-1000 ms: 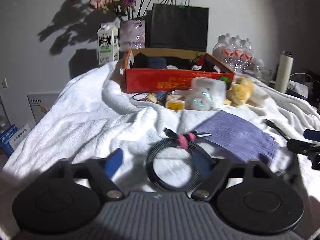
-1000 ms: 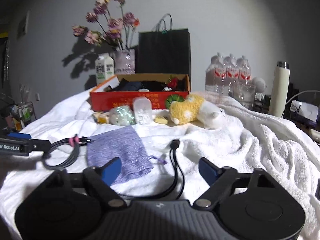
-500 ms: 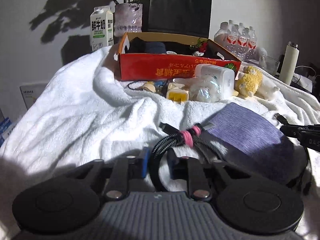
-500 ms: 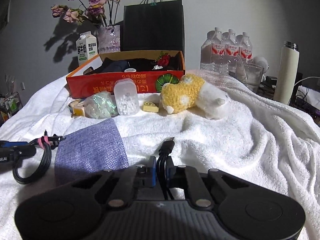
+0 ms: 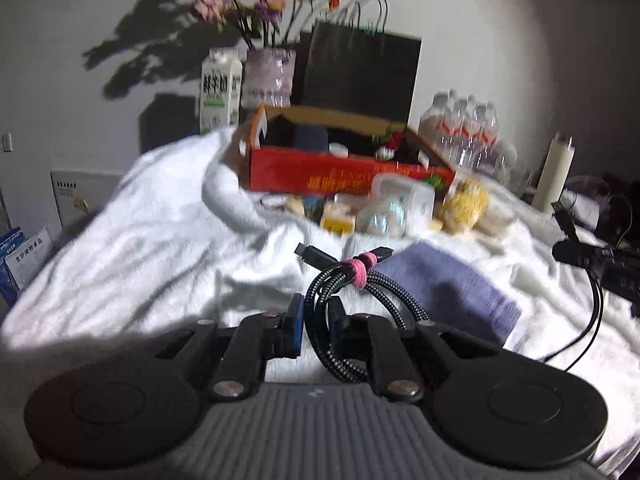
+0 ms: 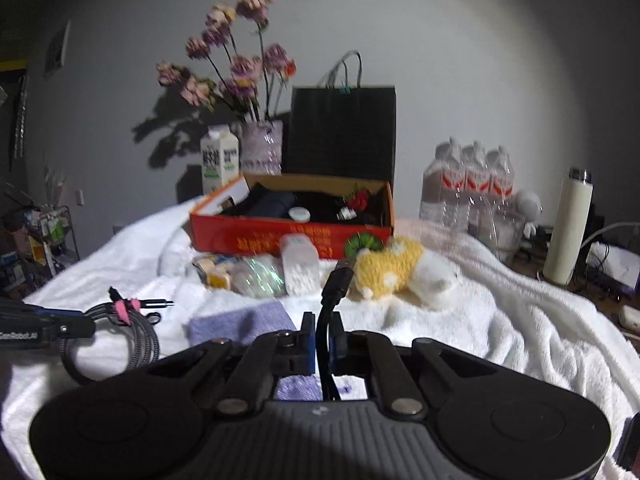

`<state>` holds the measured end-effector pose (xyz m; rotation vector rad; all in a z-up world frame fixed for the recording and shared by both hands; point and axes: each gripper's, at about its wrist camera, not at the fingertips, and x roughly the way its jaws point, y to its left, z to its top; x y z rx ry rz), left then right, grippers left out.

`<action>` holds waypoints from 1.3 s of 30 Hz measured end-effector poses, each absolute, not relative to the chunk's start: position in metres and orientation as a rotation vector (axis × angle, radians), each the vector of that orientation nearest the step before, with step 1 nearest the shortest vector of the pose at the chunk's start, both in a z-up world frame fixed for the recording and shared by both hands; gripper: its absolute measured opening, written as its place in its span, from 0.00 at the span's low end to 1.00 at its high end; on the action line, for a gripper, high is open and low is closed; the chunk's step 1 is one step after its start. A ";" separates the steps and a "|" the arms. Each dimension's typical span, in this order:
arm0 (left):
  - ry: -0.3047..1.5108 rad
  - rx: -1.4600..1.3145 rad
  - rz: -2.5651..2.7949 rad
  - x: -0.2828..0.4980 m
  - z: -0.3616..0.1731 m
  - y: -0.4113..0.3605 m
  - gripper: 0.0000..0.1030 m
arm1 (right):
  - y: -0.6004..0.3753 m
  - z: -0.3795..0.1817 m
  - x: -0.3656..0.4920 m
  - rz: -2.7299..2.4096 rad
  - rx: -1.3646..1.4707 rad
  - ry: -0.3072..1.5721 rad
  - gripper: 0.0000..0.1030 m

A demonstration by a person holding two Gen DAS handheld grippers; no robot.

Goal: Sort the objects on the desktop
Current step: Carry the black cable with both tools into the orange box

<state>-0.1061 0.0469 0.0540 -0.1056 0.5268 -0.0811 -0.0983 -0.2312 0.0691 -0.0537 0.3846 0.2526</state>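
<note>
The braided cable (image 5: 340, 304), coiled and tied with a pink band (image 5: 357, 269), looks light and floppy, so its free loops will probably dangle; a hold on the bundled strands suits it best. It sits pinched in the left tongs (image 5: 316, 326), whose jaws have just closed on it, in front of the red box (image 5: 344, 174). The right tongs (image 6: 323, 344) clamp a thin black cord (image 6: 334, 292), also before that box.
</note>
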 end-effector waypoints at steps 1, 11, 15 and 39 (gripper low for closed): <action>0.512 -0.115 -0.083 -0.108 0.060 0.049 0.12 | -0.231 0.074 -0.103 0.265 -0.054 0.371 0.04; 0.390 -0.117 -0.146 -0.079 0.130 0.061 0.12 | -0.236 0.142 -0.104 0.372 -0.040 0.219 0.04; 0.371 -0.068 -0.147 -0.028 0.159 0.058 0.12 | -0.231 0.180 -0.073 0.380 -0.118 0.120 0.04; 0.658 -0.022 -0.040 0.324 0.080 0.080 0.18 | -0.139 0.101 0.357 0.384 -0.178 0.642 0.05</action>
